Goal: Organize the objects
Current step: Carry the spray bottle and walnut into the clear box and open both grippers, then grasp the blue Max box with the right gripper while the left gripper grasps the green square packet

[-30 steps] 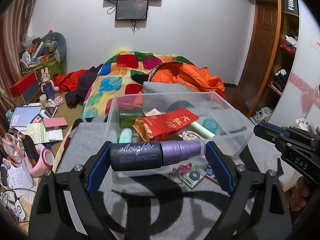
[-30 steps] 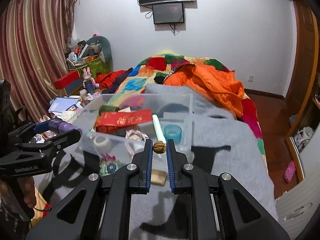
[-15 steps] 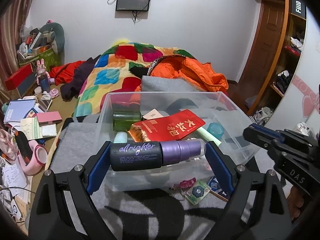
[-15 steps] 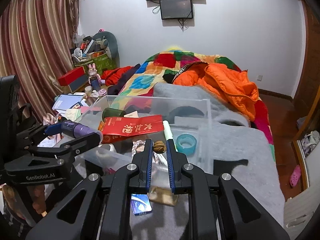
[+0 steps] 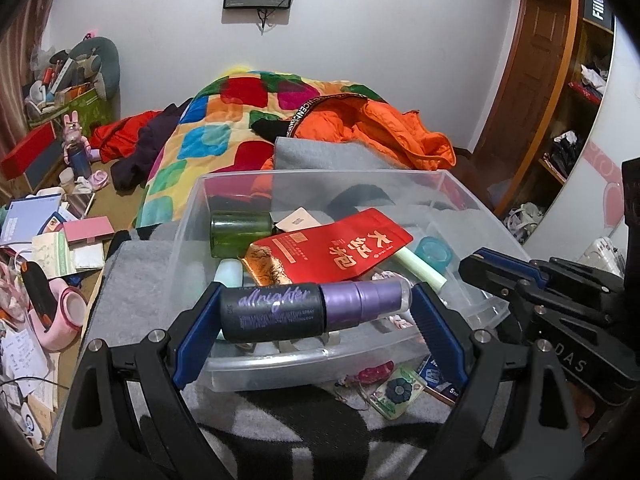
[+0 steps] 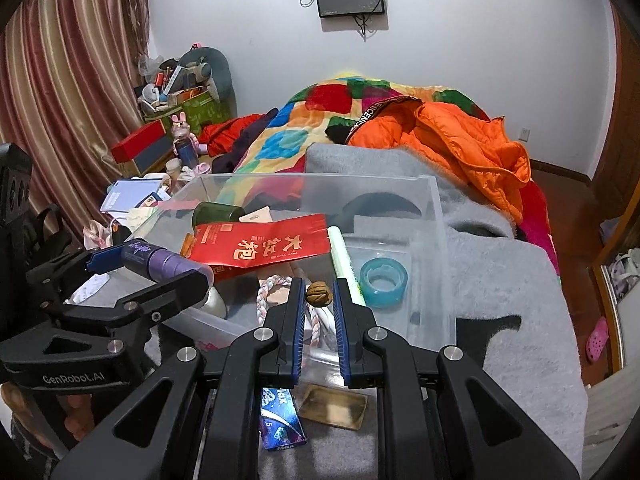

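Observation:
My left gripper (image 5: 316, 312) is shut on a black and purple spray bottle (image 5: 312, 310), held sideways over the near rim of the clear plastic bin (image 5: 320, 356). The bottle also shows in the right wrist view (image 6: 160, 260). My right gripper (image 6: 318, 294) is shut on a small brown walnut (image 6: 319, 294) and holds it above the bin (image 6: 436, 216), over a braided rope (image 6: 272, 288). The bin holds a red packet (image 6: 260, 246), a green jar (image 5: 240, 228), a teal tape roll (image 6: 383, 282) and a pale green tube (image 6: 346, 268).
The bin stands on a grey blanket (image 6: 500, 280) on the bed. A blue gum pack (image 6: 280, 420), a tan card (image 6: 334, 406) and a flowered tag (image 5: 398, 390) lie in front of the bin. Clutter covers the floor at left (image 5: 48, 248). An orange jacket (image 6: 460, 140) lies behind.
Both grippers have moved forward toward the bin with their loads. The bottle is now over the bin's near rim, and the walnut is over the bin's inside.

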Motion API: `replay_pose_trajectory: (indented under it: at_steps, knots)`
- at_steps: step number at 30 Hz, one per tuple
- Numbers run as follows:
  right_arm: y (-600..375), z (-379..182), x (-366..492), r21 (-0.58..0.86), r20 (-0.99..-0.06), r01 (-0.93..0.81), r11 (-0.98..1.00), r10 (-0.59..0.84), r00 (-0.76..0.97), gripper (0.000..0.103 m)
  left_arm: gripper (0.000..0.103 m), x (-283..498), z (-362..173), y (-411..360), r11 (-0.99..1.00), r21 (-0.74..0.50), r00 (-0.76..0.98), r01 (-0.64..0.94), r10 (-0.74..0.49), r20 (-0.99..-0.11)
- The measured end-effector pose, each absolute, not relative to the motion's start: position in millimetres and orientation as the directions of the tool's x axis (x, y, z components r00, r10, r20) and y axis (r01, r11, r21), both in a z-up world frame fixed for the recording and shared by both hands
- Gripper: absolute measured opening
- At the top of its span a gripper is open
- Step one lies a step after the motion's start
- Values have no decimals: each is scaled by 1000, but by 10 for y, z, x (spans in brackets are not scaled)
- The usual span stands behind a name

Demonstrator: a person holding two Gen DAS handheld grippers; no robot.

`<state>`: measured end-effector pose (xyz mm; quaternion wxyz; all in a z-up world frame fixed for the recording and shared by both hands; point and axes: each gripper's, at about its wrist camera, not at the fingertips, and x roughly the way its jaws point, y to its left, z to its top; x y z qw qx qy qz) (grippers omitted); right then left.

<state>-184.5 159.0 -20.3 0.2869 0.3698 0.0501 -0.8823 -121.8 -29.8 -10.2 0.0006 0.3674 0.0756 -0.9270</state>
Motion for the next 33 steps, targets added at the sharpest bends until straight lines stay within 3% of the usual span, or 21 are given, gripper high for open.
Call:
replay_pose_trajectory:
  at_steps: [6,10,26,33]
  knots:
    - [1594,-191,-1839,125,-683,542,-831,-468,-561,13,95,-1197,-73,-284,-987,-156,-730,48,72,-680]
    - [1633,-169,-1811,139,-681,545,-827,-479,-554,26,95,-1153,-26,-292,-985,-168,-734,43,83,-674]
    - [1877,66,-1414,67,-623,537,-841,-456,-636,55,101,-737,137,-159,-997,-75,-767,34,22,-641]
    - [2027,-16,-1326,66,-637,506,-860,-426,-642,56,101,-616,-80,-236,-996,-77,-725,54,14,-688]
